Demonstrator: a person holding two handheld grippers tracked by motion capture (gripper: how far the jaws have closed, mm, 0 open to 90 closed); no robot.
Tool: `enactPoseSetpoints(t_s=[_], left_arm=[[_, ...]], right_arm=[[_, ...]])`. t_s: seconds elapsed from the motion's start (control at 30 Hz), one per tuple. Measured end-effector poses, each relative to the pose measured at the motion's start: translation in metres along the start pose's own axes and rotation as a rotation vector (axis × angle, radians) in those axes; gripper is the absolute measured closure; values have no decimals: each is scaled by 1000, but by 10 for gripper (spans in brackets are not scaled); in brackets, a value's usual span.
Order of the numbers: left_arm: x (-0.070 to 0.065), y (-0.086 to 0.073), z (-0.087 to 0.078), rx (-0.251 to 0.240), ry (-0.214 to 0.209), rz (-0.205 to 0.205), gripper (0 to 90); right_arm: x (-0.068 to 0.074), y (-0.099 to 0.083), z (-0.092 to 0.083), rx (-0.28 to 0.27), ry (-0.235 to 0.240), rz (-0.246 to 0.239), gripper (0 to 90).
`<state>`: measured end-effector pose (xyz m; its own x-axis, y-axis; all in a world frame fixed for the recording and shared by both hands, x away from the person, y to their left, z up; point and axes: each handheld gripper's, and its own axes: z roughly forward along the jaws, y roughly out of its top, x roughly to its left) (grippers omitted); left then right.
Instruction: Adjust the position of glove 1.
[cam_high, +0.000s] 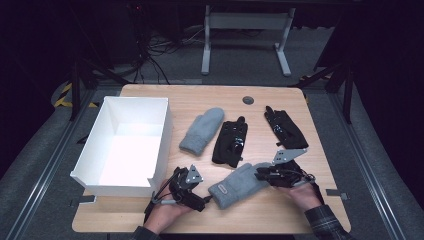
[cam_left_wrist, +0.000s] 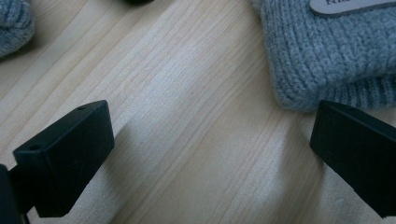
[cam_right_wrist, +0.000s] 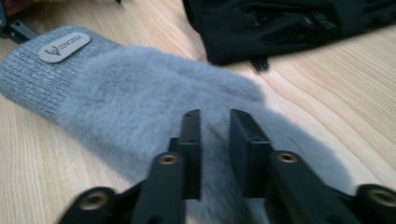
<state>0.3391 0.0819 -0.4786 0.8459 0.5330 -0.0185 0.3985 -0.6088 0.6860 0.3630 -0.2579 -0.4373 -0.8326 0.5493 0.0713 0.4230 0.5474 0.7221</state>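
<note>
Pale wood-grain tabletop (cam_high: 280, 100) is sitting in a dark room, grey carpet and white desk legs (cam_high: 245, 37) behind it. White rigid box (cam_high: 95, 145), open top, is standing at the table's left. Four gloves are lying flat on the wood. Far row, left to right: fuzzy grey mitten (cam_high: 202, 131), black sport glove (cam_high: 231, 142), second black glove (cam_high: 285, 128).

Near grey mitten (cam_high: 239, 185) is lying at the front edge between both grippers, ribbed knit cuff toward the left one, fleecy rounded body toward the right one. Small oval leather-look tag (cam_right_wrist: 64, 46) is sitting on the cuff.

Left gripper (cam_high: 189, 186) is resting on the table just beside the cuff; jaws are standing wide apart with bare wood between them, nothing held. In the left gripper view the cuff edge (cam_left_wrist: 327, 70) is lying near the right-hand block jaw, apart from it.

Right gripper (cam_high: 265, 175) is hovering low over the mitten's fluffy end. Jaws are standing parted by a narrow gap, blunt black pads over the pile (cam_right_wrist: 154, 98); pads are not pressing on the fabric.
</note>
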Motion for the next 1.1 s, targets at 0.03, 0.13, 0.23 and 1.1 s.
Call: enactPoseSetpoints(t_s=[0.03, 0.13, 0.23, 1.1], left_arm=[[0, 0, 0, -1, 0, -2, 2], [0, 0, 0, 0, 0, 0, 1], [0, 0, 0, -1, -1, 0, 0], [-9, 16, -24, 1, -24, -44, 3]], right_arm=[[-1, -2, -3, -9, -15, 2, 648], [-3, -7, -11, -28, -54, 23, 581], [-7, -18, -23, -52, -104, 63, 498], [-18, -83, -43, -23, -298, 150, 150]])
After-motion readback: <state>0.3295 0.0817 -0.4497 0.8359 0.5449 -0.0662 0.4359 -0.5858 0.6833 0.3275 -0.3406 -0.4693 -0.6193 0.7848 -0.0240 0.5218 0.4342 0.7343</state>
